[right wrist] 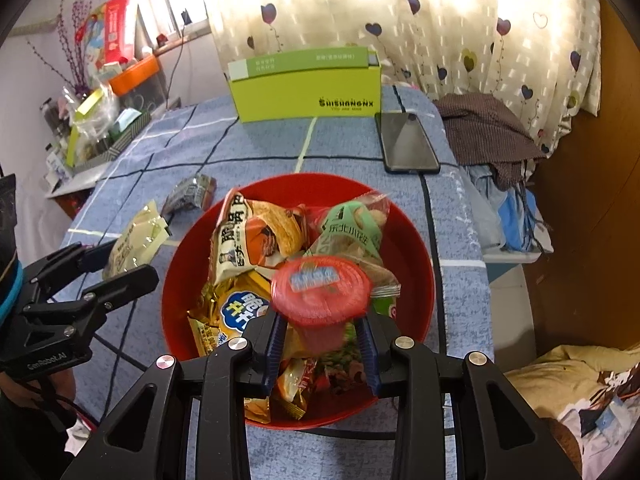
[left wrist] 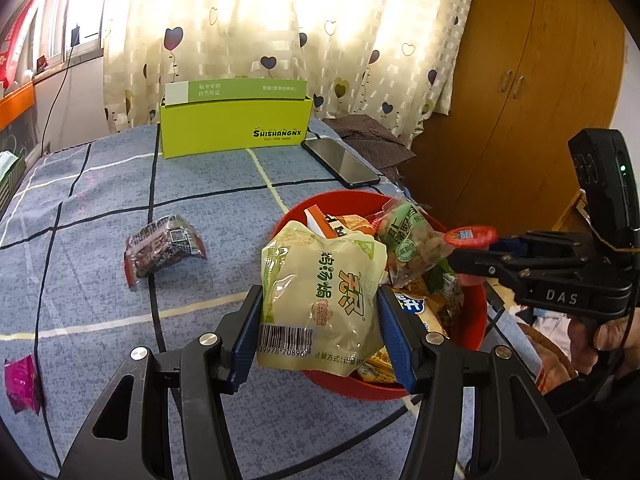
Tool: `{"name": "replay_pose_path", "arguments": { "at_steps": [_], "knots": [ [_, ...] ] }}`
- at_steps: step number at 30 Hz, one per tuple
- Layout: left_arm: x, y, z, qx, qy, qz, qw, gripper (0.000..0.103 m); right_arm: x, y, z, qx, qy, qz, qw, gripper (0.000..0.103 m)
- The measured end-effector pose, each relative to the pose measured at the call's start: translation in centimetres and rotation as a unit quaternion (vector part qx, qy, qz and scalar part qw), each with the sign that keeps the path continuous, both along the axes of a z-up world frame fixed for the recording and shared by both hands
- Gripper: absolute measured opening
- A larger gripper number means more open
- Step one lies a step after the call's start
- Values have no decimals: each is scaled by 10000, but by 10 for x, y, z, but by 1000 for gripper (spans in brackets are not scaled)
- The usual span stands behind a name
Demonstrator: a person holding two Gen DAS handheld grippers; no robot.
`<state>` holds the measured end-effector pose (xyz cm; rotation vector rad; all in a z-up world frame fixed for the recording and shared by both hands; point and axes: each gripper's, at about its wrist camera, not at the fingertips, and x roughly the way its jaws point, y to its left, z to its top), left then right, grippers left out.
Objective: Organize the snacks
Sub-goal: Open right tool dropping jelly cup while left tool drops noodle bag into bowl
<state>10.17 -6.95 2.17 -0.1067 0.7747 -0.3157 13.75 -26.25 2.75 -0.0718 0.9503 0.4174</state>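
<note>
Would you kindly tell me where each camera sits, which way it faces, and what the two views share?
Left wrist: on the left gripper, angled down across the blue cloth; holds a pale packet; a hand shows.
Right wrist: on the right gripper, looking down into the red bowl; holds a red jelly cup.
Shared: bowl, green box, phone.

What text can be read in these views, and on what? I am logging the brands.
"SHISHANGNX" on the green box.
"DAS" on the right gripper.
"GenRobot.AI" on the left gripper.
"39978 708967" under the barcode on the pale yellow packet; its first digit is hidden.
The Chinese print on the snack packets in the red bowl, the box lid's print and the jelly cup lid are too small or blurred.
</note>
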Motion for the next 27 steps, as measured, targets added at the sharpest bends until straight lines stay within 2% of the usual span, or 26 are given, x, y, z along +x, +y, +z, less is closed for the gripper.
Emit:
{"name": "replay_pose_path", "arguments": {
  "at_steps": [9,16,21,27],
  "knots": [
    [5,-2,-4,-32,50,15,10000,57,-1,-4,8,174,-158,-101,9997,36],
    [15,-8,-10,18,150,75,9999,58,-4,3,8,119,-179,17,9998,36],
    [24,-13,-14,-150,285,19,9995,59,-4,5,9,115,-211,35,9997,36],
    [32,-16,-14,-315,237,33,9992,64,-5,7,10,109,-227,63,9997,36]
  ]
}}
